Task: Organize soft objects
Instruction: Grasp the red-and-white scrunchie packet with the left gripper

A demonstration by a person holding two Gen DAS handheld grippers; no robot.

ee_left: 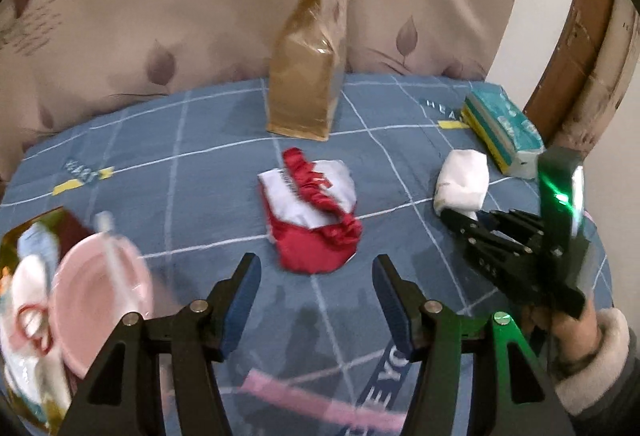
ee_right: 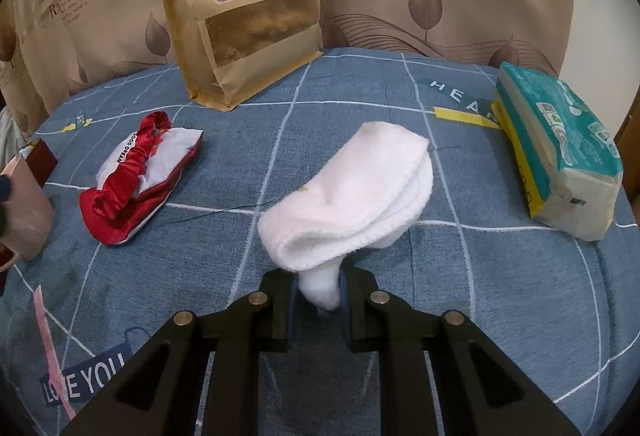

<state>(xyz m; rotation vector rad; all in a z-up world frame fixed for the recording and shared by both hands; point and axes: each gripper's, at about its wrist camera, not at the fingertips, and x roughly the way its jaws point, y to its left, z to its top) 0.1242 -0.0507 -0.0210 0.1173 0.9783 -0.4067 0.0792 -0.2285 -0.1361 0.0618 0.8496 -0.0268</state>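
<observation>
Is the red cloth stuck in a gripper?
No, the red cloth lies loose on the blue bedsheet, ahead of the open left gripper.

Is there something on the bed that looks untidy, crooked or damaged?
Nothing looks damaged or spilled. The red and white cloth pouch lies crumpled and askew on the blue bedsheet. The white sock is folded loosely, one end pinched in the right gripper. The tissue pack lies at an angle near the edge.
</observation>
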